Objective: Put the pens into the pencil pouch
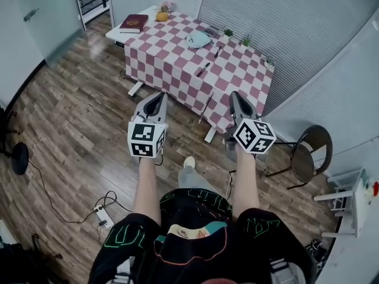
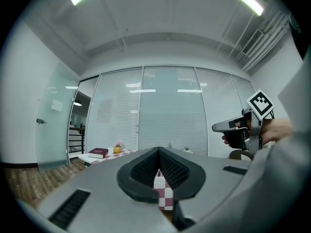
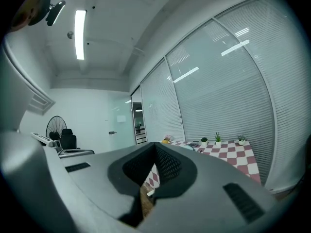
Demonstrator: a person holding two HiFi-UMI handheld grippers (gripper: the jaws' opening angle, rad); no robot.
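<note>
Pink-and-white checked cloth is spread over the tabletop (image 1: 172, 52), which is seen well ahead of both grippers across a wooden floor (image 1: 77, 117). A pale green pencil pouch (image 1: 198, 38) is laid on the tabletop's far half. Two dark pens are left outside it. The first pen (image 1: 217, 51) lies just beside the pouch, and the second pen (image 1: 203, 69) lies nearer the tabletop's middle. A red book (image 1: 135, 22) and a round yellow object (image 1: 162, 15) are set at the tabletop's far left corner, and small potted plants (image 1: 246, 40) are lined along its far right edge. The left gripper (image 1: 159, 96) is held level, short of the tabletop's near edge, with its jaws closed together on nothing. The right gripper (image 1: 234, 95) is held alongside, likewise closed and empty. A dark chair (image 1: 308, 152) is placed to the tabletop's right.
</note>
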